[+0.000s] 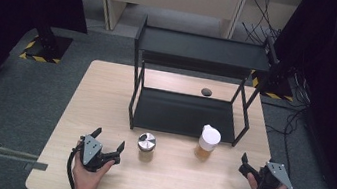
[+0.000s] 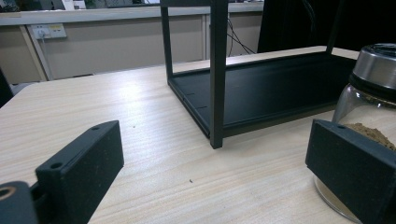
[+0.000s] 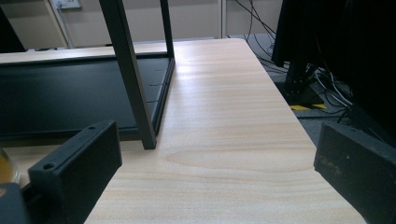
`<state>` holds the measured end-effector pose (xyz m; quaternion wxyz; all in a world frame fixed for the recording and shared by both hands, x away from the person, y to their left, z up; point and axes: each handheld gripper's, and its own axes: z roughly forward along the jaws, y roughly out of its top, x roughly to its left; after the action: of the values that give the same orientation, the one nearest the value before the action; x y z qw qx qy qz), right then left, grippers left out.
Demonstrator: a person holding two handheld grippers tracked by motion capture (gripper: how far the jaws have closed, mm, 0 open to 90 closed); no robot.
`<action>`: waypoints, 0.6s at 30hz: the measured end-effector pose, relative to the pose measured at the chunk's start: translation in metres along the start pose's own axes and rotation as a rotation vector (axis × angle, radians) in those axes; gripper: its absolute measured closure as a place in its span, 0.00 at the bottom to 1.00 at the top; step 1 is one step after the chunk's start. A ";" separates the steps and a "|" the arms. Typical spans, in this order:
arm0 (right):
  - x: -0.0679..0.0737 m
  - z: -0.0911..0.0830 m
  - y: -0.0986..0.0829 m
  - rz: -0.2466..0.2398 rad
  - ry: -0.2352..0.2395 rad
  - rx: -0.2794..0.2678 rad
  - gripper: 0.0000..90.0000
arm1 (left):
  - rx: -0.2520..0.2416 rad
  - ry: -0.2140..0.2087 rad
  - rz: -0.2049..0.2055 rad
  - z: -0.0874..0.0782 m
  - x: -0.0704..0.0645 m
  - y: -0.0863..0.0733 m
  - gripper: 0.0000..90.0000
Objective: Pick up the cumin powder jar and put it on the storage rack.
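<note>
A glass jar with a metal lid [image 1: 147,145] holding brown powder stands on the wooden table [image 1: 105,95], just right of my left gripper [image 1: 109,139]. That gripper is open and empty. In the left gripper view the same jar [image 2: 376,74] sits partly behind the right jaw, outside the open left gripper [image 2: 215,163]. A white-lidded jar of amber liquid [image 1: 207,143] stands in front of the black two-tier rack [image 1: 194,78]. My right gripper [image 1: 254,164] rests open near the table's right front corner, apart from that jar. The right gripper [image 3: 217,163] faces bare wood.
The rack's lower shelf [image 2: 271,88] lies flat on the table, with a front post [image 3: 133,79] close ahead of the right gripper. A small dark object [image 1: 206,91] lies behind the rack. Cables [image 1: 294,118] run on the floor at right.
</note>
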<state>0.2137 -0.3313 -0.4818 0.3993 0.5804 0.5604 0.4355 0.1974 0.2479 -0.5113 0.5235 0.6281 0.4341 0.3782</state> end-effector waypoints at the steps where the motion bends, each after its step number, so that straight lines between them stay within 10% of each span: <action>1: 0.000 0.000 0.000 0.000 0.000 0.000 0.01 | 0.000 0.000 0.000 0.000 0.000 0.000 0.04; 18: 0.002 0.000 0.000 -0.018 0.000 0.001 0.01 | -0.006 -0.006 -0.021 -0.001 0.003 -0.001 0.03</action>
<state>0.2138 -0.3296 -0.4817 0.4032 0.5754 0.5658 0.4315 0.1977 0.2510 -0.5124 0.5309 0.6230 0.4378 0.3720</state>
